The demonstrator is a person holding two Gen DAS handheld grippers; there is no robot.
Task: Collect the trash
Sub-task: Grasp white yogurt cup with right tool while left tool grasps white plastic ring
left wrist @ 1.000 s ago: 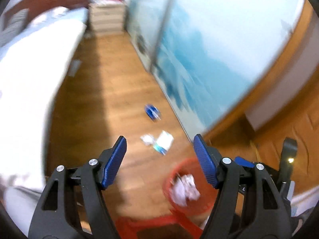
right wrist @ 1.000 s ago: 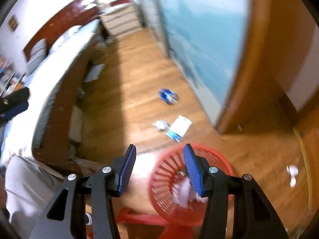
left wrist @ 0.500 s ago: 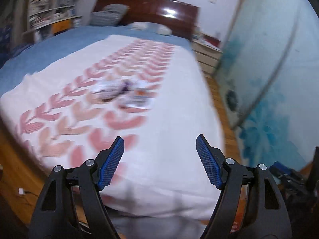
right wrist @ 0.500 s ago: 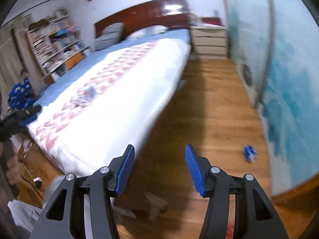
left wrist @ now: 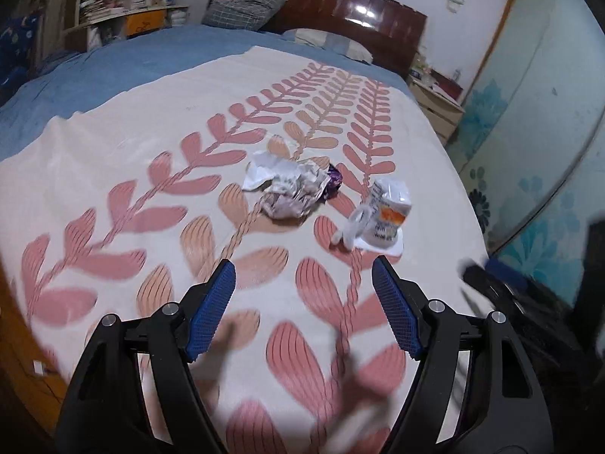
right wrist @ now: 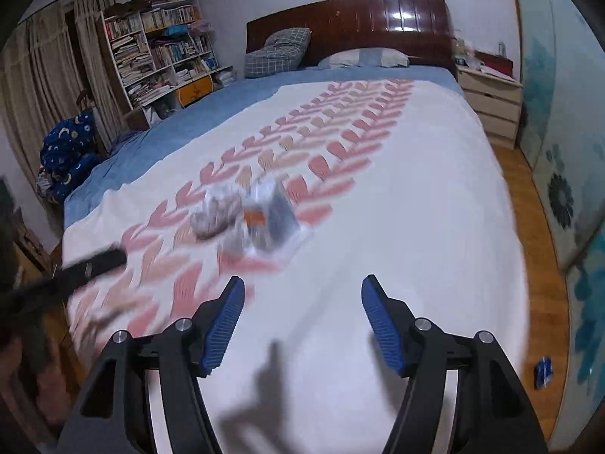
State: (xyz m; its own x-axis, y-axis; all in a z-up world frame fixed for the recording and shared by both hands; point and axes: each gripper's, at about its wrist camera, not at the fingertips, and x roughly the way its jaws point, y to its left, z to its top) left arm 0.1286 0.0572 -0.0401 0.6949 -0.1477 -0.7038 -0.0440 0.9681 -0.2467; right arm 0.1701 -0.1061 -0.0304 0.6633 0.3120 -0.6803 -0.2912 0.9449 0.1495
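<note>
Two bits of trash lie on the bed (left wrist: 113,151), near the middle of the leaf-print cover and a little toward its right edge. One is a crumpled paper wad (left wrist: 291,189). The other is a small packet (left wrist: 385,215) with orange on it, just beside the wad on the right. A tiny purple wrapper (left wrist: 334,183) peeks out between them, touching the wad.

Both claws are empty. The left claw (left wrist: 302,310) stands wide open over the near end of the cover, and nothing is between its blue pads. The right claw (right wrist: 302,321) is opening its jaws now, and nothing is between them either. In the right view the trash looks smeared, so the wad (right wrist: 217,215) and packet (right wrist: 264,219) are hard to make out there. One more blue scrap (right wrist: 543,372) lies on the wood floor by the right edge of the bed.

I think the step in hand is reaching for the trash on the bed; no piece is held yet. The next move calls for one claw to go forward and down until the wad or the packet sits between its pads, then squeeze. The wad is soft and should squash easily. The packet looks thin and slippery, so a grab across its middle seems safest. The cover is soft too, so the pads may pinch cloth if they go too low.
</note>
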